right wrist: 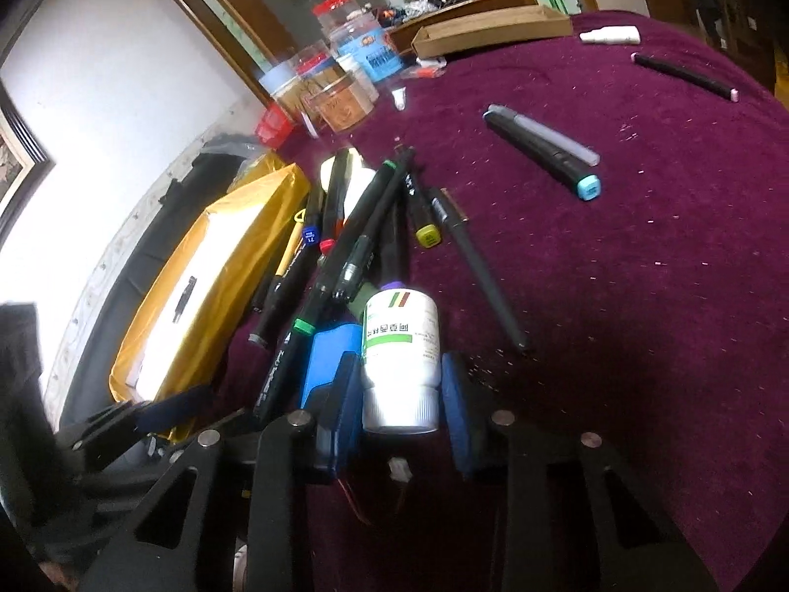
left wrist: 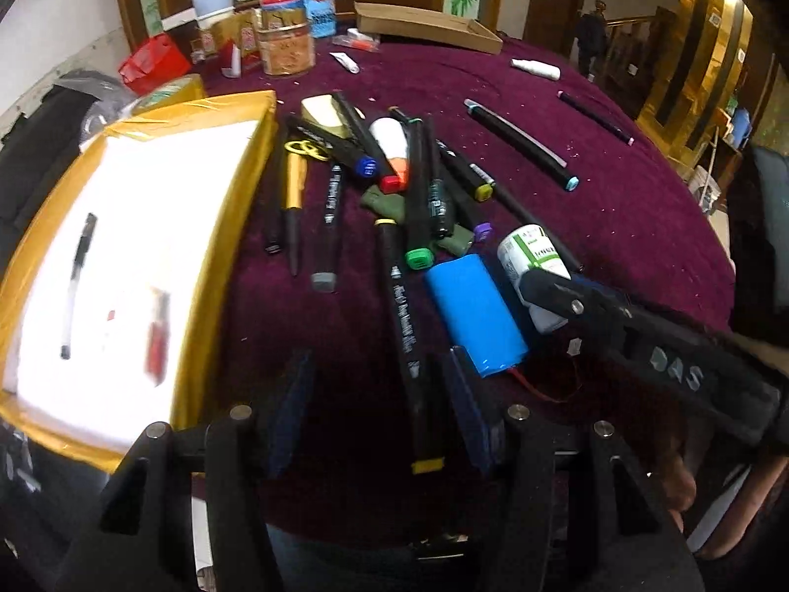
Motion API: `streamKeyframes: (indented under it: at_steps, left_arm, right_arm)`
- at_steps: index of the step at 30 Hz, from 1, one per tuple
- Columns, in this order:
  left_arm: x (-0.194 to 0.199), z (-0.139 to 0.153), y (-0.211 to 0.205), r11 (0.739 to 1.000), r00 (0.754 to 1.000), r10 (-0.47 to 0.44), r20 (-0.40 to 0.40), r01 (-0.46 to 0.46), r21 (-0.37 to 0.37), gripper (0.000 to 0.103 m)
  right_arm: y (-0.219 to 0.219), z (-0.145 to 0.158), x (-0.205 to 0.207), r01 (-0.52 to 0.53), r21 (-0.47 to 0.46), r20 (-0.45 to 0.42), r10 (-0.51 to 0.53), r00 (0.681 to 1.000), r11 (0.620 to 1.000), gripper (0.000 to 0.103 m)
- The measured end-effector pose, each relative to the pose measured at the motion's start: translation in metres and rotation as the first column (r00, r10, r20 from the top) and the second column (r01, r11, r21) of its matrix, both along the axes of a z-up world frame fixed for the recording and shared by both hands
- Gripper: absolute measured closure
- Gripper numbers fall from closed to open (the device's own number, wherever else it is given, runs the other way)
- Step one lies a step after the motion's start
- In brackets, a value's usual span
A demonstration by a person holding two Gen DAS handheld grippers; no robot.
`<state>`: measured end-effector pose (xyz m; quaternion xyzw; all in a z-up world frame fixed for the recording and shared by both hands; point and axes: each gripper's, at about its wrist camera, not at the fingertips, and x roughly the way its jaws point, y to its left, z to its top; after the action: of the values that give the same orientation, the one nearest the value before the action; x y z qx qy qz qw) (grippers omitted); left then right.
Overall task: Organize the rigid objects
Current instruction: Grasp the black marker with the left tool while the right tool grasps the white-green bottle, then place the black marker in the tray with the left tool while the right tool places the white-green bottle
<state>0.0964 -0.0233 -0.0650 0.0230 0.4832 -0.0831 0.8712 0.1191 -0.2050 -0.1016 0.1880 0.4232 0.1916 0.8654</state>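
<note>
White pill bottle (right wrist: 402, 365) w/ green label band & ribbed cap lies on maroon desk (right wrist: 616, 271), just right of blue battery pack (right wrist: 328, 360). Right claw (right wrist: 402, 407) straddles bottle; pad contact unclear. Left claw (left wrist: 377, 414) released, a black marker (left wrist: 402, 325) left of pack between its jaws.

Right gripper (right wrist: 400, 389) angled down at the white bottle (right wrist: 402, 360), blue pads (right wrist: 345, 394) either side of its body, left pad touching, right pad just beside, left gripper (left wrist: 377, 414) left of the bottle, jaws apart, empty
</note>
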Motion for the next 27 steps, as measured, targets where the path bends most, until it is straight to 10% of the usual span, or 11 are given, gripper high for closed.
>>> streamKeyframes:
  at_steps: [9, 27]
  left_arm:
    - [0.025, -0.020, -0.003, 0.999, 0.997, 0.008, -0.082, -0.010, -0.034, 0.089]
    - [-0.026, 0.058, 0.093, 0.955, 0.979, 0.189, 0.082, -0.164, -0.246, 0.091]
  right_arm:
    - [-0.008, 0.001, -0.006, 0.005, 0.016, 0.006, -0.005, 1.000, 1.000, 0.073]
    - [0.055, 0.051, -0.030, -0.157, 0.019, 0.173, 0.151, 0.973, 0.987, 0.073]
